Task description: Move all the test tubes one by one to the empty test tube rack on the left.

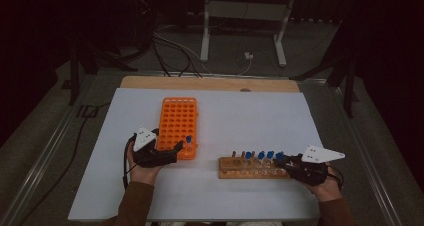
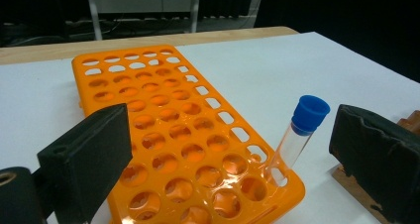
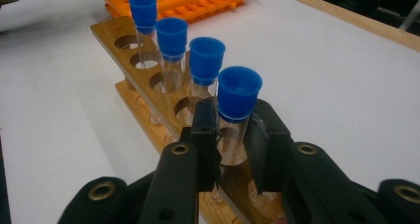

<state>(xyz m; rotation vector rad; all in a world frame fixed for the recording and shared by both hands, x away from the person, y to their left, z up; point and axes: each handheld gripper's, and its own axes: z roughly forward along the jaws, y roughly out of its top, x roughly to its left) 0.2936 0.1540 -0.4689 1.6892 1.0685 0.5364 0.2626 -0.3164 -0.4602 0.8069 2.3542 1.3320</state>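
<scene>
At the wooden rack's [image 3: 148,80] near end, the right gripper [image 3: 233,135] is pinching a blue-capped test tube [image 3: 236,110] (still seated in its hole). Beside the orange rack [image 2: 163,135], the left gripper [image 2: 228,159] is standing with jaws spread around another capped tube [image 2: 299,135], not touching it.

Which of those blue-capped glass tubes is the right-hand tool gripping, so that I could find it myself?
Look for the long wooden rack near the front of the white table, right of the orange plastic rack. Four clear glass tubes with blue caps stand there in a row. The gripped tube is the end one nearest the right gripper, the only one pinched between black fingers.
</scene>
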